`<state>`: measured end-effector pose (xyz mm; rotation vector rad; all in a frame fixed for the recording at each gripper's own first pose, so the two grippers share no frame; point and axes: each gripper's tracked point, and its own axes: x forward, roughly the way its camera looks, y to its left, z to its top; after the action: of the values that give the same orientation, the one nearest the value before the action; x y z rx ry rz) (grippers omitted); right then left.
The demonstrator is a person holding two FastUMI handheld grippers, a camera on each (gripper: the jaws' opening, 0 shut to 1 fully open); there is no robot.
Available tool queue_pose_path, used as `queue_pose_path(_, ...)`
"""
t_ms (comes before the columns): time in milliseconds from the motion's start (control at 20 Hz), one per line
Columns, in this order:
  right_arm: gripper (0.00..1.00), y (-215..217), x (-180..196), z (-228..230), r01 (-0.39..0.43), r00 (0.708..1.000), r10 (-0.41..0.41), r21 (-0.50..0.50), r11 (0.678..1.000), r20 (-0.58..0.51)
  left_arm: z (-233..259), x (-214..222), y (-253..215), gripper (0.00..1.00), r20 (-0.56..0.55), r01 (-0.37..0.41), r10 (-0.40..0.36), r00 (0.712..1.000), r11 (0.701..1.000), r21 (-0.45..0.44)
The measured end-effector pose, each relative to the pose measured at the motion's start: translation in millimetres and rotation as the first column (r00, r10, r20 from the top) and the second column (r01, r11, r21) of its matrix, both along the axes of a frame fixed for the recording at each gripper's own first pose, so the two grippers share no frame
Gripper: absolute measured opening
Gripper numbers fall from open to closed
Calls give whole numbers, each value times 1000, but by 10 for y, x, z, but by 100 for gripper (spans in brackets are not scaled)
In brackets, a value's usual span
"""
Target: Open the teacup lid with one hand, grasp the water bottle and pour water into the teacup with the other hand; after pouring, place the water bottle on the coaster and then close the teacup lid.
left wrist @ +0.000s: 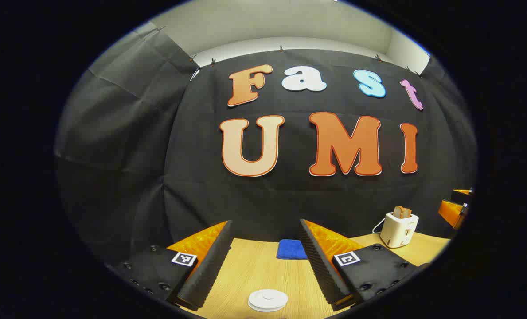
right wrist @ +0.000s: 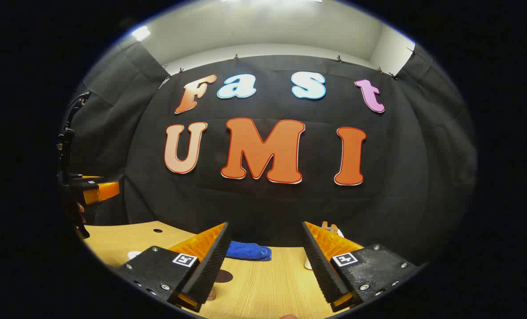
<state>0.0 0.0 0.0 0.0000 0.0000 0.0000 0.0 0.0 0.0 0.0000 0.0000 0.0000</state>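
A: Left hand-held gripper (left wrist: 263, 266) up above the pale wooden surface (left wrist: 254, 270), fingers spread wide, nothing between them.

B: Round white teacup lid (left wrist: 267, 300) just below and between those fingers. Folded blue cloth (left wrist: 291, 249) farther ahead, cream toaster with bread slices (left wrist: 399, 229) off to the right.

A: Right hand-held gripper (right wrist: 263, 268) likewise wide apart, gripping nothing. Round dark coaster (right wrist: 223, 276) just beside its left finger.

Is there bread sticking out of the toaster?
Yes, in the left gripper view brown slices of bread stand up out of the top of the white toaster on the table.
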Motion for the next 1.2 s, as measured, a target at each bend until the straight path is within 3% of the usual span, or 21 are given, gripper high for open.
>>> queue_pose_path(50,95,20,7,-10,-6,1000,6,-1,1000,-6,-12,5,8,100,-3,-2,2,1000,1000,0)
queue_pose_path(100,95,35,8,-28,-13,1000,13,0,1000,-12,-26,8,10,94,-8,-2,2,1000,1000,3)
queue_pose_path(150,95,49,7,-29,-16,1000,16,3,1000,-16,-17,-1,13,94,-9,-2,2,1000,1000,6)
queue_pose_path(200,95,53,18,-31,-19,1000,19,4,1000,-20,-6,6,10,100,-8,0,0,1000,1000,9)
queue_pose_path(250,95,62,21,-48,-21,1000,22,4,1000,-22,-7,-8,19,97,-9,0,1,1000,1000,14)
queue_pose_path(650,95,190,46,-207,-56,997,55,-17,998,-56,-83,21,111,100,-32,-7,8,999,999,36)
queue_pose_path(950,95,346,86,-108,-109,993,111,41,993,-46,32,40,141,97,-10,-13,14,1000,999,52)
queue_pose_path(1050,95,418,84,-178,-131,989,133,39,991,-57,-47,39,140,100,-24,-1,3,1000,999,50)
queue_pose_path(1150,95,503,73,-284,-152,985,153,25,988,-77,-207,52,119,94,-56,31,-30,998,999,27)
queue_pose_path(1200,95,551,69,-338,-163,982,164,21,986,-88,-291,62,120,97,-73,42,-41,996,999,12)
